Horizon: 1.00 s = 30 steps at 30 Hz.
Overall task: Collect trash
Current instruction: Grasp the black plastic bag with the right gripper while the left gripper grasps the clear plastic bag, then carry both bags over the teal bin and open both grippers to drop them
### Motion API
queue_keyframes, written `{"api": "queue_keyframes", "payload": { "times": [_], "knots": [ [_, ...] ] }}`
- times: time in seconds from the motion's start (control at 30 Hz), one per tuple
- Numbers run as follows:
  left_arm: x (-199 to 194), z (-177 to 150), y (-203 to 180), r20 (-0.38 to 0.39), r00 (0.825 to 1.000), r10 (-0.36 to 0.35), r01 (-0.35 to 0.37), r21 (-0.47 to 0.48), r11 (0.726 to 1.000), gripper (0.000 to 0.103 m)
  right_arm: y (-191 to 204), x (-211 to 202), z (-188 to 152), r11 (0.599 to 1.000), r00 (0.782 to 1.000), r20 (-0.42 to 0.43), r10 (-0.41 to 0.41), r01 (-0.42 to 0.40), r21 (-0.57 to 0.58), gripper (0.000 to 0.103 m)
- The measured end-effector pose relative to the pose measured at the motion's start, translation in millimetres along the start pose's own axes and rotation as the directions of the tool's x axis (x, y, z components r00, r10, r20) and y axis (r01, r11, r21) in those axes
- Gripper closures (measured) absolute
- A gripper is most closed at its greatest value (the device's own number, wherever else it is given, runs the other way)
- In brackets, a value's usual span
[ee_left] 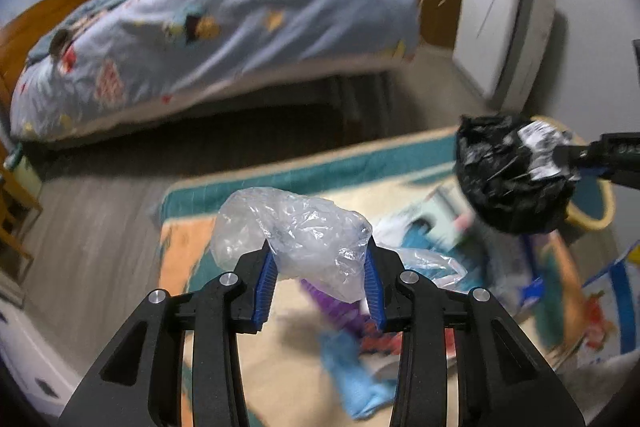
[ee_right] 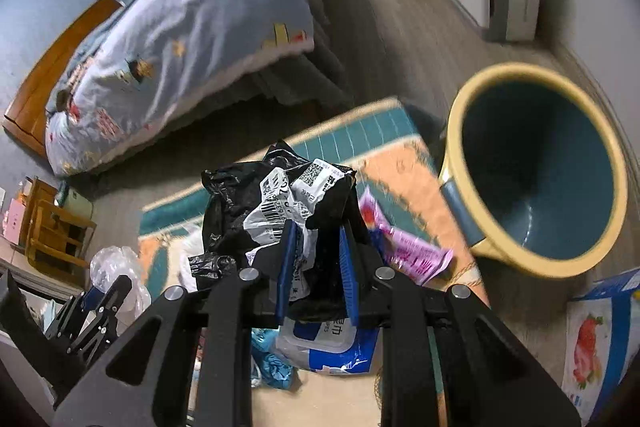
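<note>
My left gripper (ee_left: 320, 263) is shut on a crumpled clear plastic bag (ee_left: 292, 231) and holds it above the rug. It also shows in the right wrist view (ee_right: 116, 267). My right gripper (ee_right: 314, 247) is shut on a crumpled black mailer bag with a white label (ee_right: 276, 203), held above the rug; the bag shows in the left wrist view (ee_left: 512, 171). A blue bin with a yellow rim (ee_right: 536, 171) stands open on the floor to the right of the black bag. Loose trash lies below: a pink wrapper (ee_right: 404, 247), a wet-wipes pack (ee_right: 332, 347), a blue scrap (ee_left: 352, 375).
A patterned rug (ee_right: 400, 163) covers the floor beneath both grippers. A bed with a blue duvet (ee_left: 224, 27) stands beyond it. A white appliance (ee_left: 504, 31) is against the right wall. A wooden chair (ee_right: 56, 231) is at left. A printed box (ee_right: 600, 339) lies at right.
</note>
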State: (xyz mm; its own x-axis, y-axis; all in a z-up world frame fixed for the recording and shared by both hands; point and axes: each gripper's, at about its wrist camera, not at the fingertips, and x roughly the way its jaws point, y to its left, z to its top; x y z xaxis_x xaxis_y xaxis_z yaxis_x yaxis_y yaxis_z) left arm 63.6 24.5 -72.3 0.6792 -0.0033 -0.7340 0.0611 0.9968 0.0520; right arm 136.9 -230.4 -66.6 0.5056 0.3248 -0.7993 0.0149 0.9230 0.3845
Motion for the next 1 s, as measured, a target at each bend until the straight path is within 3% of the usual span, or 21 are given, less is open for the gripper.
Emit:
{"api": "queue_keyframes", "payload": {
  "times": [0.17, 0.3, 0.5, 0.77, 1.0],
  "knots": [
    [-28, 29, -29, 0.101, 0.991, -0.092, 0.09, 0.028, 0.996, 0.064, -14, -50, 25, 1.0, 0.996, 0.089, 0.0, -0.001, 0.01, 0.082],
    [-41, 37, -58, 0.144, 0.981, -0.133, 0.119, 0.096, 0.988, 0.064, -34, -95, 48, 1.0, 0.982, 0.186, -0.021, 0.022, -0.004, 0.082],
    [-42, 58, -116, 0.137, 0.963, -0.233, 0.205, 0.193, 0.96, 0.064, -81, -129, 71, 0.994, 0.954, 0.279, -0.108, 0.102, 0.036, 0.082],
    [-28, 89, -190, 0.106, 0.924, -0.368, 0.328, 0.278, 0.903, 0.063, -135, -102, 78, 0.978, 0.951, 0.235, -0.203, 0.183, 0.101, 0.082],
    [11, 78, -245, 0.036, 0.899, -0.437, 0.408, 0.297, 0.863, 0.063, -179, -75, 72, 0.959, 0.953, 0.168, -0.254, 0.225, 0.171, 0.082]
  ]
}}
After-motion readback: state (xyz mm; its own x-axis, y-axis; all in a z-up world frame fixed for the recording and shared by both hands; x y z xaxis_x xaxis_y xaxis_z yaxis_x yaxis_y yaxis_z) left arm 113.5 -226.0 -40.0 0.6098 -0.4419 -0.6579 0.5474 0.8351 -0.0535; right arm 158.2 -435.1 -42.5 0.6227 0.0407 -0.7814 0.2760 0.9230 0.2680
